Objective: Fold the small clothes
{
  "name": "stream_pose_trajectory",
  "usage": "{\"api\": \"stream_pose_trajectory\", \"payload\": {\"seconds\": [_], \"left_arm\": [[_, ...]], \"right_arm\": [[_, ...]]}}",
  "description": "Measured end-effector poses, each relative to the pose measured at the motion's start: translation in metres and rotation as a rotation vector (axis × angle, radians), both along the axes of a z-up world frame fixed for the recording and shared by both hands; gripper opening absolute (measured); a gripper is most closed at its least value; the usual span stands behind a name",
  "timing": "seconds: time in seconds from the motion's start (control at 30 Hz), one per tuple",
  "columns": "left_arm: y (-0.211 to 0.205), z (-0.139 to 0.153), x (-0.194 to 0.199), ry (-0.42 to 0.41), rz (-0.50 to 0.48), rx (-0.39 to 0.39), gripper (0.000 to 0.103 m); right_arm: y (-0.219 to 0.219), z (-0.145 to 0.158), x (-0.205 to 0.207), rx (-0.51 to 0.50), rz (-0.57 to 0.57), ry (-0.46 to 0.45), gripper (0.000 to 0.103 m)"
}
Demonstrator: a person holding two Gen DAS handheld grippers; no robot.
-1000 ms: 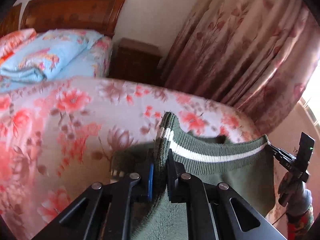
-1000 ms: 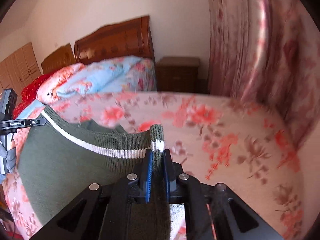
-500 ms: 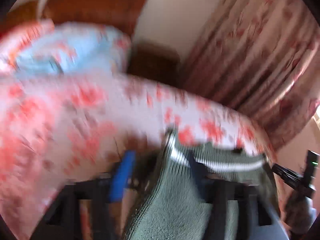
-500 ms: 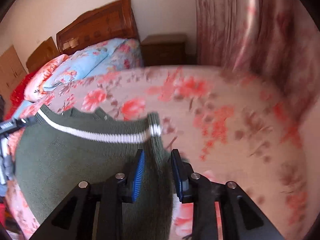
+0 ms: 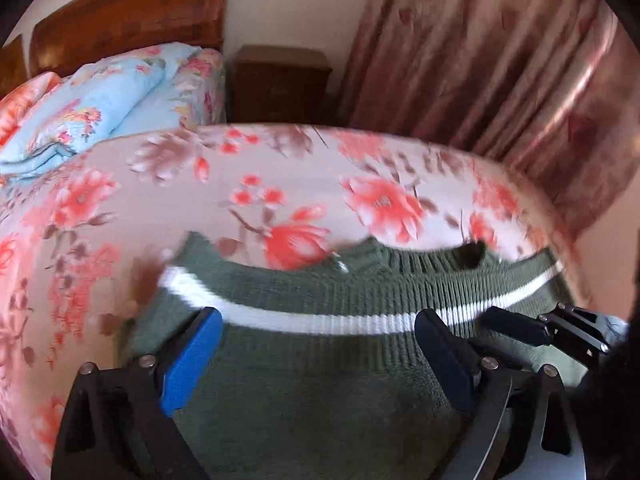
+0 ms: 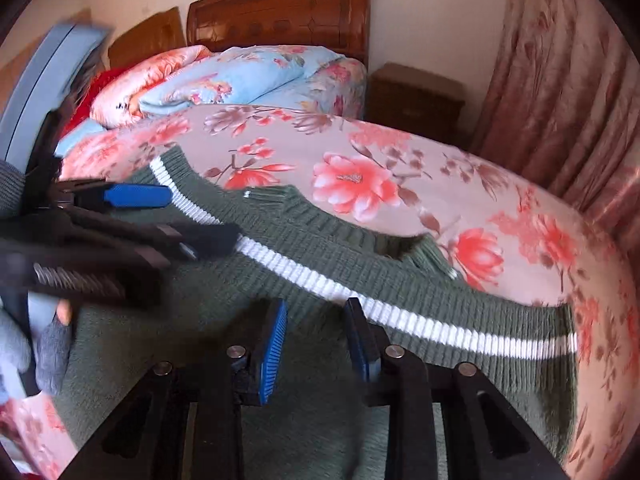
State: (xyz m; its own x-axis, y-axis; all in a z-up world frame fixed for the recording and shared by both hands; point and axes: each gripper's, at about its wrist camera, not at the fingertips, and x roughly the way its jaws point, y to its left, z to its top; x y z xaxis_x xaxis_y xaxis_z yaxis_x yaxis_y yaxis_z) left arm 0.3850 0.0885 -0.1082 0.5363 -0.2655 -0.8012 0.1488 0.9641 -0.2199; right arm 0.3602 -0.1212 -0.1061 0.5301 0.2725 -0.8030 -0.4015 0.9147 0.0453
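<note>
The green sweater (image 6: 304, 360) lies spread on the flowered bed (image 6: 400, 168), its white-striped hem (image 6: 400, 320) toward the headboard (image 6: 280, 12). My right fingers (image 6: 316, 344) stand partly open over the knit just short of that hem, holding nothing; my left fingers (image 5: 320, 352) are spread wide above it, also empty. I judge the next fold needs both corners pinched evenly, so the stripe stays straight. Pillows (image 6: 224, 76) sit beneath the headboard, well clear of the sweater.

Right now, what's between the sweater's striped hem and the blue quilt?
Only bare floral bedspread lies between the green sweater and the blue quilt; nothing sits on that stretch. The right wrist view shows it best.
</note>
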Motion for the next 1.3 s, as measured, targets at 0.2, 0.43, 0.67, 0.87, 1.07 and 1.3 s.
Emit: {"api": "stream_pose_trajectory", "payload": {"seconds": [0.2, 0.43, 0.67, 0.87, 1.07, 1.3], "left_arm": [[0.016, -0.007, -0.01, -0.026, -0.074, 0.025, 0.103], [0.005, -0.013, -0.012, -0.032, -0.08, 0.102, 0.103], [0.007, -0.012, -0.012, -0.023, -0.091, 0.081, 0.103], [0.004, 0.021, -0.043, -0.144, -0.017, -0.066, 0.103], [-0.035, 0.016, -0.062, -0.18, 0.014, 0.105, 0.103], [0.005, -0.011, -0.08, -0.099, 0.017, 0.121, 0.103]], "right_arm": [[-0.096, -0.002, 0.002, -0.051, -0.274, -0.021, 0.027], [-0.113, -0.004, -0.004, 0.024, -0.299, -0.037, 0.029], [-0.121, -0.007, 0.007, 0.147, -0.294, -0.013, 0.029], [-0.097, 0.015, -0.01, 0.182, -0.293, -0.03, 0.028], [0.01, 0.013, -0.031, -0.003, -0.037, -0.047, 0.028], [-0.023, 0.002, -0.053, -0.015, -0.075, -0.049, 0.029]]}}
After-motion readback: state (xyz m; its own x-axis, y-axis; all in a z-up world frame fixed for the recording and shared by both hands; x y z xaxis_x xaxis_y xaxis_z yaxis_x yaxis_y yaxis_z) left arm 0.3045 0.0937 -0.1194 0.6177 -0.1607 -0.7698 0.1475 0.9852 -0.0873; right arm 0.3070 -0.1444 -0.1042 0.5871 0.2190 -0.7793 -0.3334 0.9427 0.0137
